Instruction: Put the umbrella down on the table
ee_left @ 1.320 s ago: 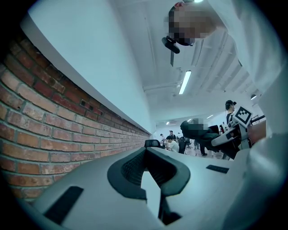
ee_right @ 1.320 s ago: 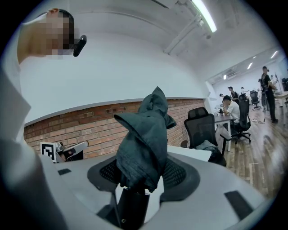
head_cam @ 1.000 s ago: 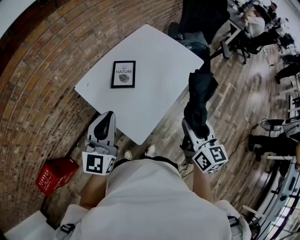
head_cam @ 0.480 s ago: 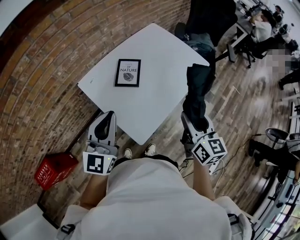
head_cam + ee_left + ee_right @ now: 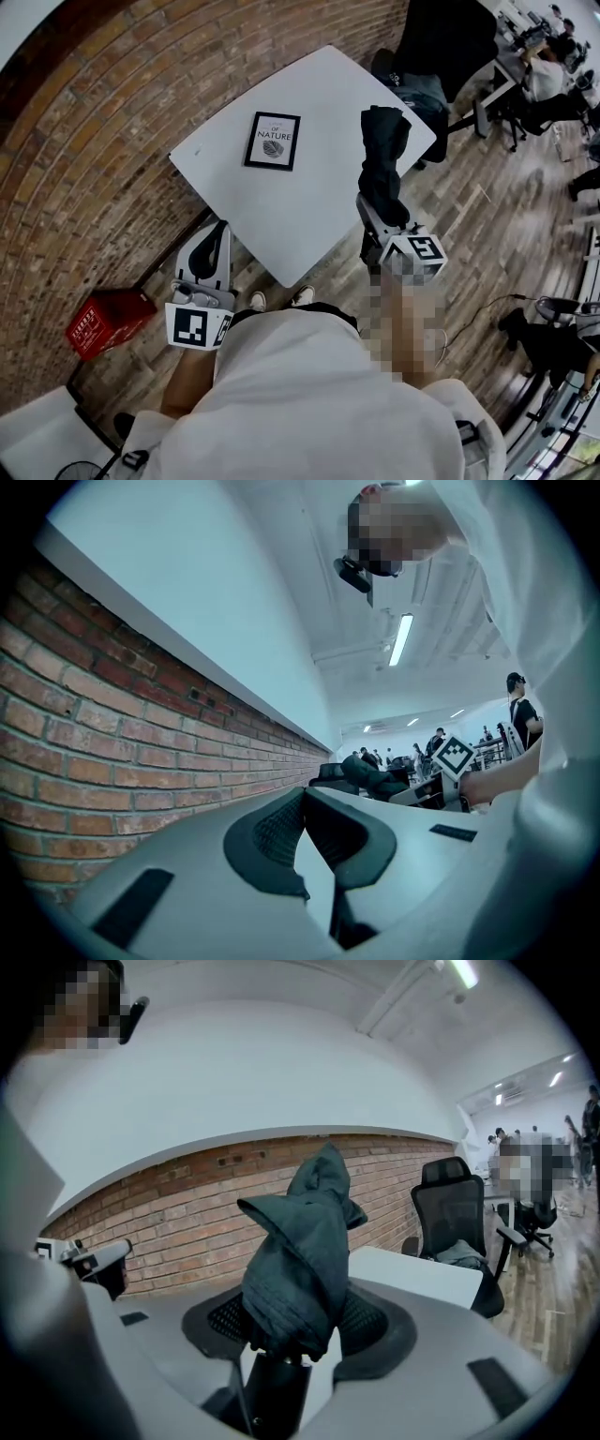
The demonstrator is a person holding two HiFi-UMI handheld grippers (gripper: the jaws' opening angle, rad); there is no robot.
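A folded dark umbrella (image 5: pixel 382 161) sticks out of my right gripper (image 5: pixel 379 214), which is shut on it near the handle. It hangs over the right edge of the white table (image 5: pixel 319 202), canopy end pointing away from me. In the right gripper view the bunched canopy (image 5: pixel 302 1258) rises between the jaws above the black handle (image 5: pixel 272 1387). My left gripper (image 5: pixel 217 236) is shut and empty, held low beside the table's near corner; its fingertips (image 5: pixel 302 797) meet with nothing between them.
A framed "Of Nature" print (image 5: pixel 272 141) lies on the table's far half. A brick wall (image 5: pixel 84 159) runs along the left. A red box (image 5: pixel 103 323) sits on the floor. An office chair (image 5: pixel 455 1213) with clothing stands beyond the table; people sit at desks (image 5: pixel 548 66).
My right gripper has carried the umbrella left and forward, from beside the table to over its right edge, and a little lower. The left gripper has stayed put.
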